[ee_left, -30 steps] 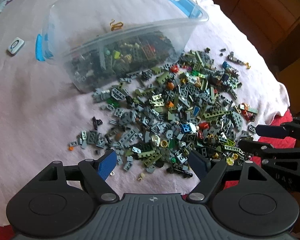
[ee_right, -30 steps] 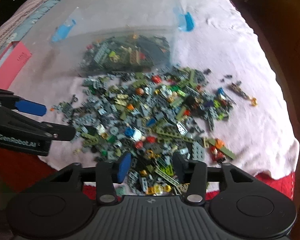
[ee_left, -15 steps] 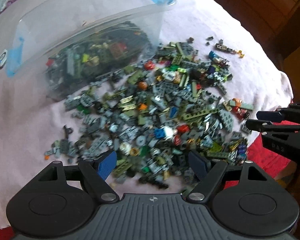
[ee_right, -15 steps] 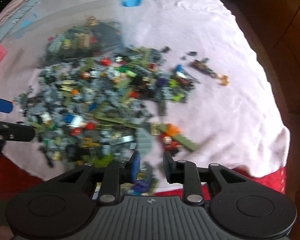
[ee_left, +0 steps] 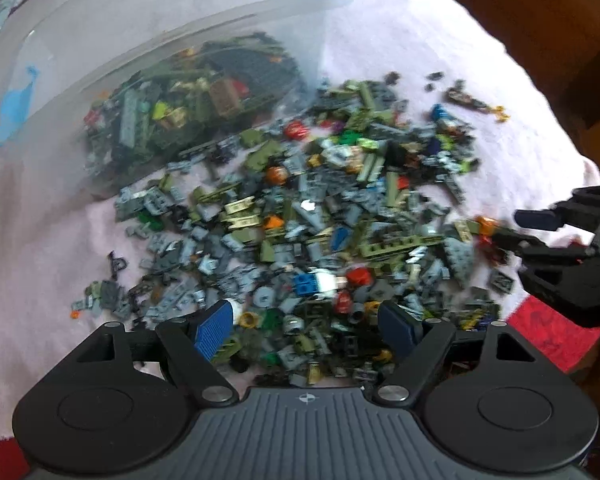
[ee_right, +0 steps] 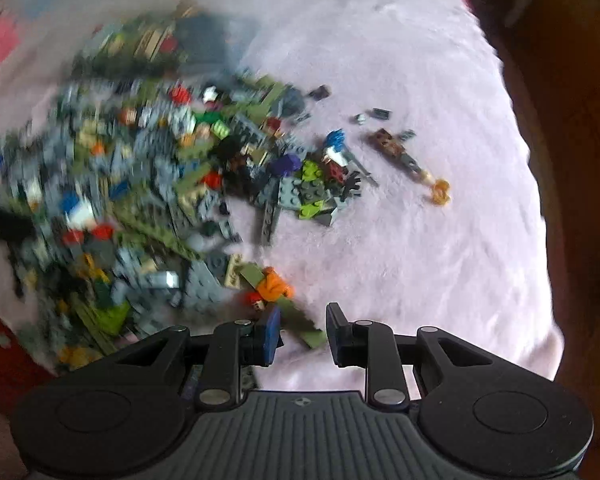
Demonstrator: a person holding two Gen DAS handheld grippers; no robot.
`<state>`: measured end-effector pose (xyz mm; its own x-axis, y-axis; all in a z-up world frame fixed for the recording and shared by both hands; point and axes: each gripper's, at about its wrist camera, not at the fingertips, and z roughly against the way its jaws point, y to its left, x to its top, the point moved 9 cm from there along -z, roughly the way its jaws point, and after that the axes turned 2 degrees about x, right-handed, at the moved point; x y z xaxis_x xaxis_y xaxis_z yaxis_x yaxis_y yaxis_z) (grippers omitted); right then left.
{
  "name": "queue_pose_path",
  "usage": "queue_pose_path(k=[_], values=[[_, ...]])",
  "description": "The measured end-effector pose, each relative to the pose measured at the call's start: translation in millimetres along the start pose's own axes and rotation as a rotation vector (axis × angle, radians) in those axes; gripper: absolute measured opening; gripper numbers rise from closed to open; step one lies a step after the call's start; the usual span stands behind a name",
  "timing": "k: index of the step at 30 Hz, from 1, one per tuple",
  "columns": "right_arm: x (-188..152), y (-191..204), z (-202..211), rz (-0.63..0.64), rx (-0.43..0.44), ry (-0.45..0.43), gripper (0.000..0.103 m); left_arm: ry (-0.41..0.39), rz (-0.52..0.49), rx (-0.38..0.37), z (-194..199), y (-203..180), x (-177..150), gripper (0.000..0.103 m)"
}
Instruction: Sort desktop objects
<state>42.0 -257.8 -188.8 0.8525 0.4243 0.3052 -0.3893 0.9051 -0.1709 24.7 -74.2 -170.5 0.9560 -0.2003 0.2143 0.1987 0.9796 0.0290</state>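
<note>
A heap of small toy bricks [ee_left: 320, 220], mostly grey and olive, is spread on a pale pink cloth. Behind it, a clear plastic bin [ee_left: 160, 40] with blue handles lies tipped and holds more bricks. My left gripper [ee_left: 306, 326] hangs wide open over the heap's near edge, holding nothing. My right gripper [ee_right: 304, 334] stands at the heap's [ee_right: 160, 168] right fringe. Its jaws are narrowed to a small gap, and a long olive plate [ee_right: 300, 322] lies on the cloth between its fingers. An orange piece [ee_right: 274, 284] sits just beyond. The right gripper [ee_left: 512, 227] also shows in the left wrist view.
A brown figure part with a yellow end [ee_right: 400, 152] and a few stray bits lie apart to the right. The cloth's edge drops to a red cover [ee_left: 552, 328], with dark wood beyond it. Bare cloth [ee_right: 420, 260] stretches right of the heap.
My right gripper narrowed its jaws, then moved right and down to the heap's right edge. The left gripper came closer over the heap, still wide open.
</note>
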Motion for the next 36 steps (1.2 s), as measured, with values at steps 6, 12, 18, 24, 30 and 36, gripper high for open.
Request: queue_pose_path(k=[6,12,18,24,30,36], values=[[-1,10,-12,0.071,0.010,0.020,0.019,-0.025,0.084,0.051,-6,38,6,0.080],[8,15,-8,-0.001,0.030,-0.005,0.008,-0.032,0.140,0.104,-14,75,2,0.079],[26,34,-2,-0.045,0.092,-0.024,0.008,-0.026,0.110,0.170,-23,105,-12,0.077],[46,63,5,-0.024,0.143,-0.047,0.008,-0.039,0.115,0.156,-24,124,-19,0.052],[56,88,8,-0.008,0.171,-0.038,0.008,-0.051,0.122,0.138,-38,134,-5,0.036],[56,100,12,-0.015,0.180,-0.021,0.008,-0.055,0.115,0.135,-52,142,6,0.038]])
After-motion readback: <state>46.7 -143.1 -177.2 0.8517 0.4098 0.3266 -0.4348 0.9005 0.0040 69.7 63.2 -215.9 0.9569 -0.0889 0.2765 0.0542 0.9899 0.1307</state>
